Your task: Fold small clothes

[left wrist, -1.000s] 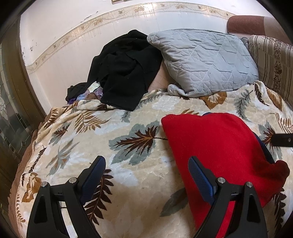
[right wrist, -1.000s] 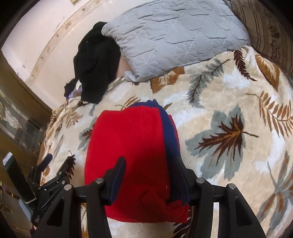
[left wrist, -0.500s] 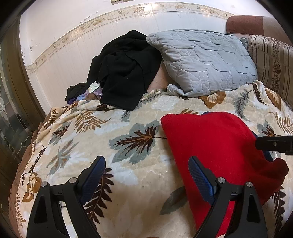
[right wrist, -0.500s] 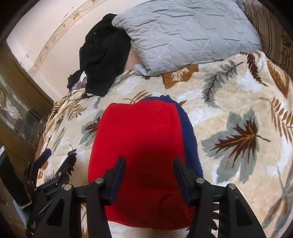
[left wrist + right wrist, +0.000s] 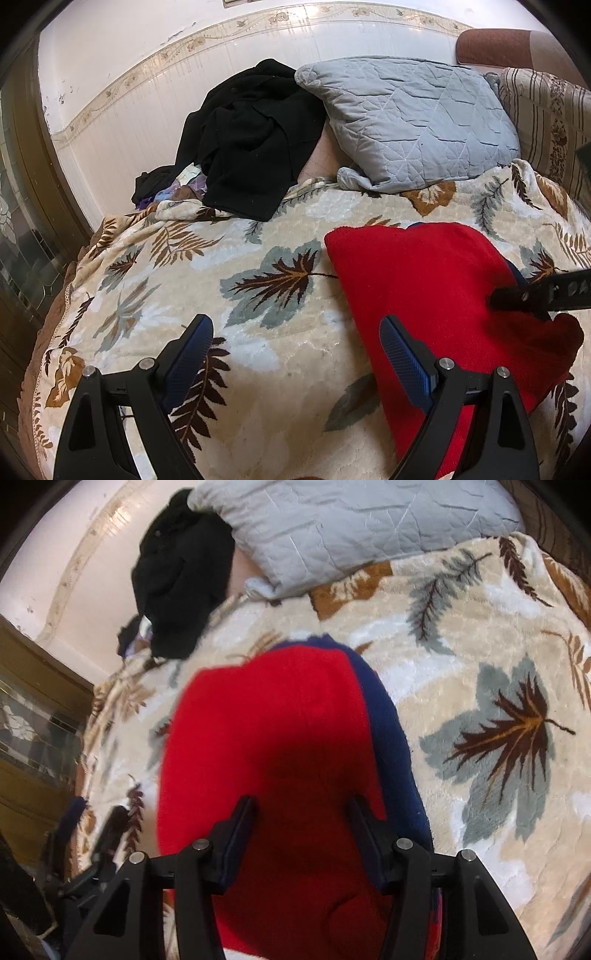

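Observation:
A small red garment (image 5: 436, 291) with a navy blue part along its right edge (image 5: 388, 716) lies folded on the leaf-patterned blanket (image 5: 258, 280). My left gripper (image 5: 295, 350) is open and empty, over the blanket just left of the garment, its right finger above the garment's left edge. My right gripper (image 5: 301, 834) is open and empty, low over the middle of the red garment (image 5: 273, 738). One of its fingers (image 5: 535, 295) reaches in from the right in the left wrist view. The left gripper also shows blurred at the lower left of the right wrist view (image 5: 92, 834).
A grey quilted pillow (image 5: 410, 122) and a heap of black clothes (image 5: 251, 140) lie at the back against the white wall. A striped cushion (image 5: 546, 122) is at the back right. A wooden cabinet with glass (image 5: 33, 716) stands left of the bed.
My right gripper has moved left, further over the red garment, and its finger reaches further into the left wrist view. The right wrist view is now blurred. The left gripper has barely moved.

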### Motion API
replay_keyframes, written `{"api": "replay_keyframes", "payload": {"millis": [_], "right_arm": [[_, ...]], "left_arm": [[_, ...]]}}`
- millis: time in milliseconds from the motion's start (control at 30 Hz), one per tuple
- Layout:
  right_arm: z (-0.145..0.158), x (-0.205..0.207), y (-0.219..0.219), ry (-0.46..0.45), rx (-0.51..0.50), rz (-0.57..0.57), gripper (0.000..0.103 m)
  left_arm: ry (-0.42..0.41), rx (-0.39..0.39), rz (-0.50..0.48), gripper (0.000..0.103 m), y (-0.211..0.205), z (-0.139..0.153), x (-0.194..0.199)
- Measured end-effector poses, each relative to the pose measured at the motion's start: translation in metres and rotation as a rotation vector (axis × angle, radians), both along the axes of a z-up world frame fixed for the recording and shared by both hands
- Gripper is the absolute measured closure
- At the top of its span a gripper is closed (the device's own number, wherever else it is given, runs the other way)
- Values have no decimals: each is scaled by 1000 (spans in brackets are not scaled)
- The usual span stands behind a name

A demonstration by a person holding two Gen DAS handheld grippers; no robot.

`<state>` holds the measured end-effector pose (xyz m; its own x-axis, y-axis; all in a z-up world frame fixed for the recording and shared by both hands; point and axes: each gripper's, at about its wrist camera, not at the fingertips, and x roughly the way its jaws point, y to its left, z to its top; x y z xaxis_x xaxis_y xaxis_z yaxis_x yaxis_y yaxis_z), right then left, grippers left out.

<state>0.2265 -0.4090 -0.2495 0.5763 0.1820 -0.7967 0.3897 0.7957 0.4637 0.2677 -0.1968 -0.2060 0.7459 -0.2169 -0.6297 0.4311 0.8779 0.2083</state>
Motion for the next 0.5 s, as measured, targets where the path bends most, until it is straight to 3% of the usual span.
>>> {"api": "replay_keyframes", "payload": {"millis": [267,500], "right_arm": [[11,-12,-15,-57,22,-47,45],[2,-16,-23,-36,11,-12,45]], "left_arm": [[10,8,-6,11,1,-3,-2],[39,13,-28,11,-9,-9,0]]}}
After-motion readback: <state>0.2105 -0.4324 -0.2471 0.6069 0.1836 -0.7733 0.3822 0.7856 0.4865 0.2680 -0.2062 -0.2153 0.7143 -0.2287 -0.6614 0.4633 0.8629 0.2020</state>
